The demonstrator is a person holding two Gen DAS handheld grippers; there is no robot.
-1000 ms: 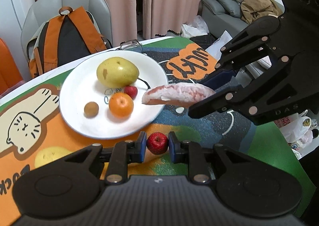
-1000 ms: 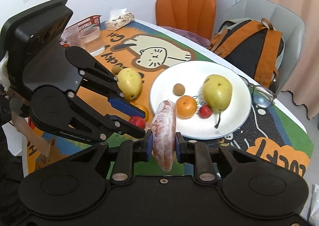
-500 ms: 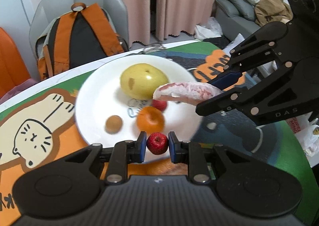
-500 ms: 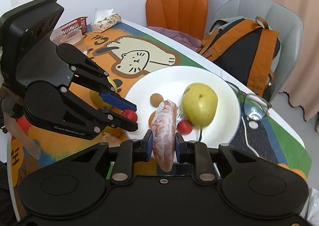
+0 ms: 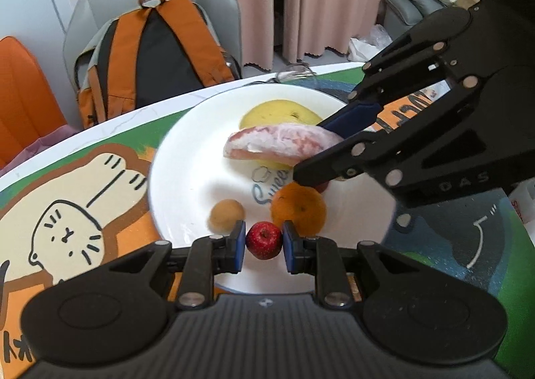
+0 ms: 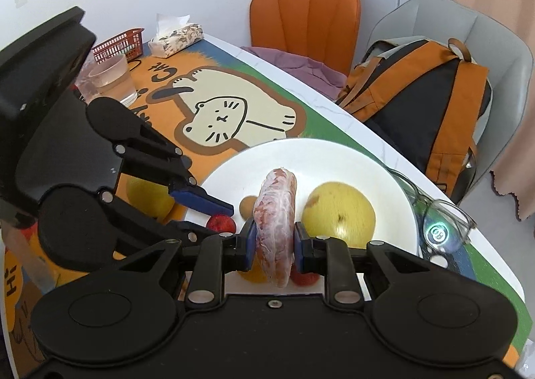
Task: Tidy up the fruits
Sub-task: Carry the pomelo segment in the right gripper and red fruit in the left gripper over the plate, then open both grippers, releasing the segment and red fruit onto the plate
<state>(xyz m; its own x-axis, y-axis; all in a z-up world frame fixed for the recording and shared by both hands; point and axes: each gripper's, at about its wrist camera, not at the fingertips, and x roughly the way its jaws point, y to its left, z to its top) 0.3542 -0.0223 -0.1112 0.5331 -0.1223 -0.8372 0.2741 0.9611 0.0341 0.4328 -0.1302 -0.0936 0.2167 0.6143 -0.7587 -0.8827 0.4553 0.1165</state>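
Left wrist: table (image 5: 110,118) mat carries plate (image 5: 187,151) with pear, orange, brown fruit already on. Left claw (image 5: 263,242) clamps red fruit (image 5: 263,240) over plate's 6 o'clock rim, unreleased.

Right wrist: right claw (image 6: 275,242) pinches pomelo segment (image 6: 275,212) above plate centre; yellow fruit (image 6: 148,197) off-plate at 9 o'clock, pending.

Your left gripper (image 5: 263,246) was matte black plastic, with a ribbed grey housing in front of the lens and two round domed caps either side. Silver screw heads dotted its linkage arms, and its fingers (image 5: 238,247) wore blue pads. Your right gripper (image 6: 275,245) had the same build: black linkages, silver rivets, blue pads, a small screw at the centre. From the side, its shell carried faint raised lettering and a boxy black body behind.
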